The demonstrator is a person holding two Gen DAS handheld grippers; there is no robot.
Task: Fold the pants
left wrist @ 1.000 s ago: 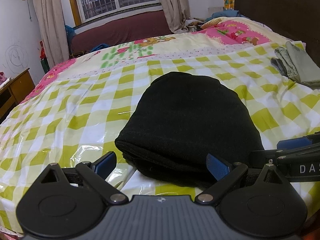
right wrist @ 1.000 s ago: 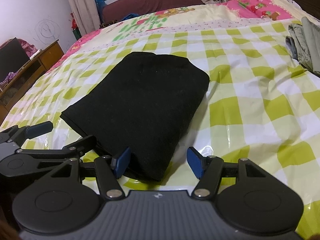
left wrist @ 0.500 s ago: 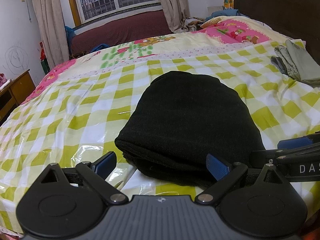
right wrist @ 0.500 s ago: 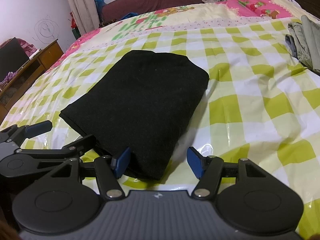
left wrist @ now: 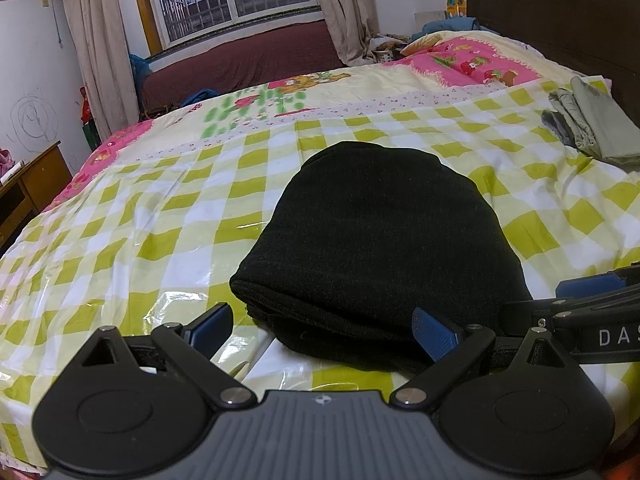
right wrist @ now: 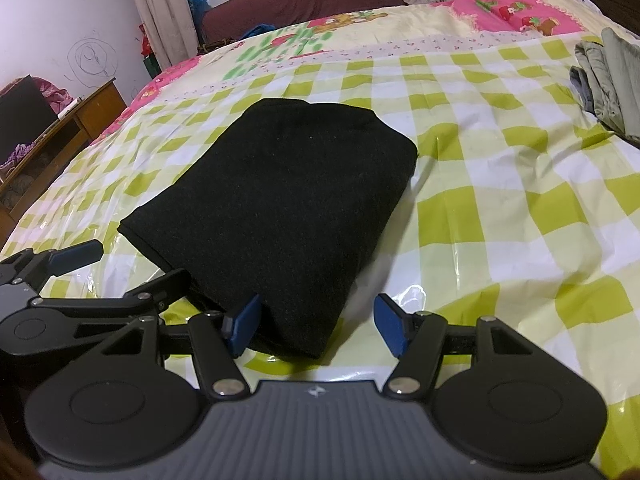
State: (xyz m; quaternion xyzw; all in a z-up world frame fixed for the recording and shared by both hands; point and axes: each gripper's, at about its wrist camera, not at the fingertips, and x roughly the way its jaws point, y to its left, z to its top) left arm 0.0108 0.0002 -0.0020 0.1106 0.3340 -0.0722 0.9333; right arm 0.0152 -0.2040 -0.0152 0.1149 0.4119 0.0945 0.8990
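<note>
Both grippers, left (left wrist: pixel 322 330) and right (right wrist: pixel 316 326), are held spread and tilted down over the folded pants (left wrist: pixel 376 248) on the bed (left wrist: pixel 160 220).

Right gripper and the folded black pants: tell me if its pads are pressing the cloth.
Apart. In the right wrist view the right gripper stands open around the near corner of the folded black pants; checked bedcover shows between the cloth and the right-hand pad.

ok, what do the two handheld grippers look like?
Both match: left gripper and right gripper have a ribbed grey body, two round black discs, black linkage arms with silver pivots, and blue-padded fingers. White letters "DAS" mark the right one's side.
</note>
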